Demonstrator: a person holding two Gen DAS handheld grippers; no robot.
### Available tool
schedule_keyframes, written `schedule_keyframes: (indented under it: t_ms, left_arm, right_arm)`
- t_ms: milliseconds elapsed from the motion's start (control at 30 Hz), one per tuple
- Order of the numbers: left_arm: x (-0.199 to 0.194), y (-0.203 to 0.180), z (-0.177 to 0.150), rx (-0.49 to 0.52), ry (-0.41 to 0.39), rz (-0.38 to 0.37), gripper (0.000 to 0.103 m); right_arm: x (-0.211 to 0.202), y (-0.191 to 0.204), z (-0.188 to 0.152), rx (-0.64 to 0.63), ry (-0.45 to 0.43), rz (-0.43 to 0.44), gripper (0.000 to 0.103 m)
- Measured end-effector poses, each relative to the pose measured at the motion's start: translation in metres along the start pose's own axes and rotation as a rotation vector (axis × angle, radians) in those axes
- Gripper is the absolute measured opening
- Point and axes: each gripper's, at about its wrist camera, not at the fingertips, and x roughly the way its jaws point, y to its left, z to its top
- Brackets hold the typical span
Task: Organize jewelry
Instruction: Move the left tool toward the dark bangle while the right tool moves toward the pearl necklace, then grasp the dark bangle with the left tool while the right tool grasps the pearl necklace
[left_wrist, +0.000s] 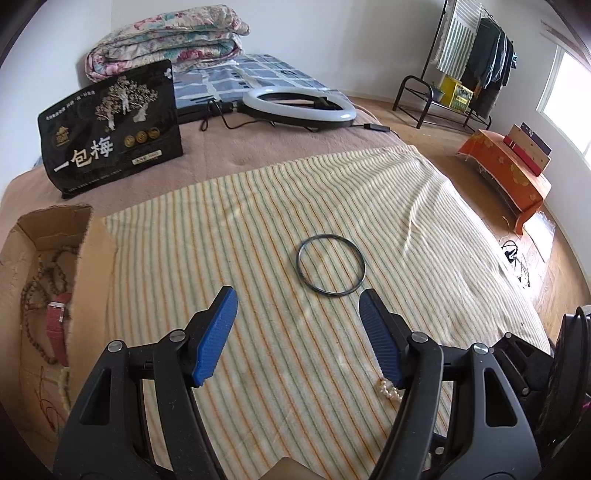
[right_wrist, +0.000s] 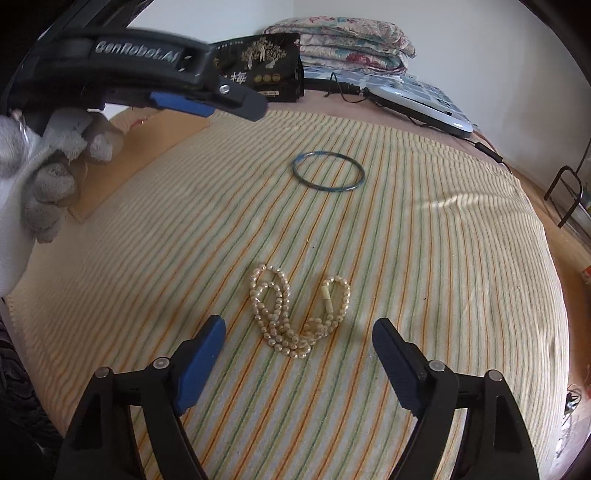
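Right tongs (right_wrist: 299, 339): spread, empty, pearl necklace (right_wrist: 295, 310) just ahead between tips, mid-bed. Left tongs (left_wrist: 299, 314): spread, empty, bangle (left_wrist: 331, 265) just beyond.

You have a bed (left_wrist: 229, 162) with a brown cover. A striped towel (left_wrist: 258, 221) lies flat on it. On the towel you see 1 thin dark bangle (left_wrist: 331, 265) and 1 pile of pearl beads (right_wrist: 295, 310), well apart. A cardboard box (left_wrist: 92, 266), a black bag (left_wrist: 110, 129), a ring light (left_wrist: 299, 107) and a folded quilt (left_wrist: 166, 40) sit on the bed too.
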Motion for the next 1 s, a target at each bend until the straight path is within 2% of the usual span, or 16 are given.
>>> schedule_keyframes:
  t_ms: [233, 500, 700, 900, 1000]
  left_arm:
    - [0.025, -0.013, 0.0, 0.013, 0.047, -0.018, 0.07]
    - [0.05, -0.025, 0.001, 0.023, 0.083, -0.03, 0.07]
    - [0.067, -0.024, 0.004, -0.012, 0.1, -0.038, 0.07]
    - [0.08, -0.026, 0.008, -0.028, 0.121, -0.044, 0.071]
    - [0.084, -0.026, 0.01, -0.041, 0.119, -0.055, 0.077]
  right_arm:
    - [0.006, -0.014, 0.006, 0.043, 0.001, -0.02, 0.068]
    - [0.01, -0.035, 0.012, 0.107, -0.014, -0.017, 0.047]
    - [0.013, -0.045, 0.014, 0.105, -0.015, -0.025, 0.034]
    - [0.013, -0.065, 0.014, 0.137, -0.017, -0.032, 0.031]
    - [0.012, -0.069, 0.013, 0.141, -0.018, -0.03, 0.031]
